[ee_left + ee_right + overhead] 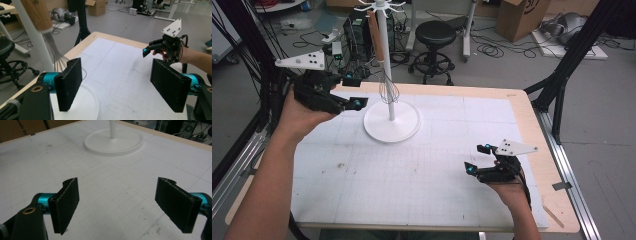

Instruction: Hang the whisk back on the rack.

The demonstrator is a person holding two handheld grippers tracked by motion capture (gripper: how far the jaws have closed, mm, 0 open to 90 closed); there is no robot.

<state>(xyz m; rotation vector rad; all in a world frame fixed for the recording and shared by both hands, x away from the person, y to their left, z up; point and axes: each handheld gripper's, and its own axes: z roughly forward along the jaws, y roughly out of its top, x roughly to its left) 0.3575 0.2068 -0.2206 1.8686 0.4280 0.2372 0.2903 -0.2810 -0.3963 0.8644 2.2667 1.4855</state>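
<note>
Whisk [386, 75] is hanging by its wooden handle from the white stand [391, 120] on the worktop [422, 165]. Left hand-held gripper [353, 91] is sitting just beside it, wide open and empty (right hand-held gripper [477, 159] likewise). Risk: nudging the wires could swing the whisk off its hook.

Both forearms are bare, with no sleeves. Each hand carries a black tool [353, 91] with ribbed black pads [68, 83], teal cylinders behind them, a brass-ringed screw hole, and a white three-cornered plate [302, 60] dotted with dark holes; the right tool [477, 159] trails a black cable.
</note>
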